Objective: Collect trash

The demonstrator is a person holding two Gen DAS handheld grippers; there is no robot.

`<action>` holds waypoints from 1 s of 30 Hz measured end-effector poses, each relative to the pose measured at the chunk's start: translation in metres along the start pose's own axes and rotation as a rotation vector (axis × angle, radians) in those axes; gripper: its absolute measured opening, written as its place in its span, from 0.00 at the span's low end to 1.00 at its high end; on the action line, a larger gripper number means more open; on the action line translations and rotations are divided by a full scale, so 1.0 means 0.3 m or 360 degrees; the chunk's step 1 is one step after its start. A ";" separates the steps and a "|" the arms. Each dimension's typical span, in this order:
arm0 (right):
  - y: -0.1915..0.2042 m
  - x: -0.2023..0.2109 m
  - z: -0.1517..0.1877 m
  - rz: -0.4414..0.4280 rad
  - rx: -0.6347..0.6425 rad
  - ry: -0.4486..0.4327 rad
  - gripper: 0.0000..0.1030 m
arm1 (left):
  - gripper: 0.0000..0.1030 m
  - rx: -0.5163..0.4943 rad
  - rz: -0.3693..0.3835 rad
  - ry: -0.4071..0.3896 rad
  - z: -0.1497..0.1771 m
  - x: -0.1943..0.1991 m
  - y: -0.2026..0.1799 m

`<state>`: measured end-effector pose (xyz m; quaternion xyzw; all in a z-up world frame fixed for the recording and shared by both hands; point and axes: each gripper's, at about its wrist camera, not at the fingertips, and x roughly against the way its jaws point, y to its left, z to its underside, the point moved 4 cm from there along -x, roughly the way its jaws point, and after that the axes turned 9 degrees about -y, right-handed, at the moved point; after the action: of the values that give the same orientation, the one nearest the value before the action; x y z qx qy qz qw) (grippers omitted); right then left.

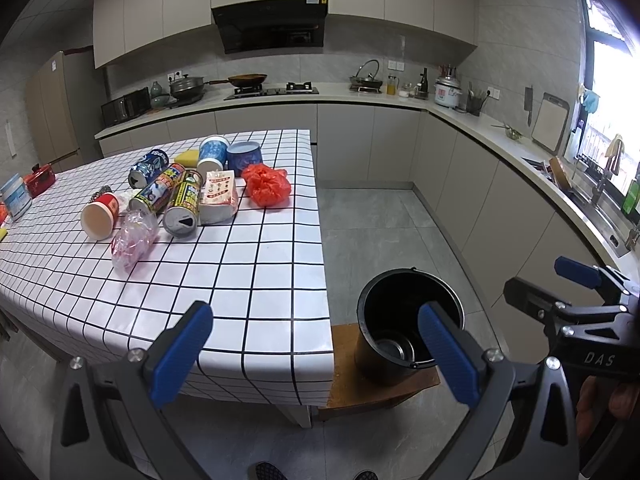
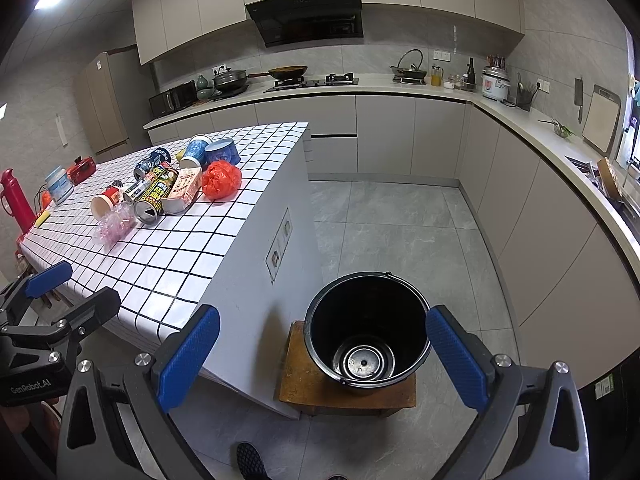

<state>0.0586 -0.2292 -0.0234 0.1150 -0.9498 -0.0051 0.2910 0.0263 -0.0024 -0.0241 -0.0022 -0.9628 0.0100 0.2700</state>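
A pile of trash lies on the white checked table: a red plastic bag, a white carton, several cans, a red paper cup, a crumpled clear bag and two blue cups. The pile also shows in the right wrist view. A black bucket stands empty on a low wooden stool beside the table. My left gripper is open and empty over the table's near corner. My right gripper is open and empty, above the bucket.
A red thermos, a white jar and a red box stand at the table's left end. Kitchen counters with a stove, pots and a rice cooker run along the back and right walls. Grey tile floor lies between.
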 end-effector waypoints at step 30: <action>0.022 -0.010 0.007 -0.0013 0.0016 0.0008 1.00 | 1.00 0.0023 0.0004 0.0009 0.004 0.010 0.023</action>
<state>0.0583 -0.2221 -0.0263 0.1204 -0.9486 -0.0014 0.2928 0.0230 0.0044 -0.0238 -0.0015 -0.9620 0.0172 0.2726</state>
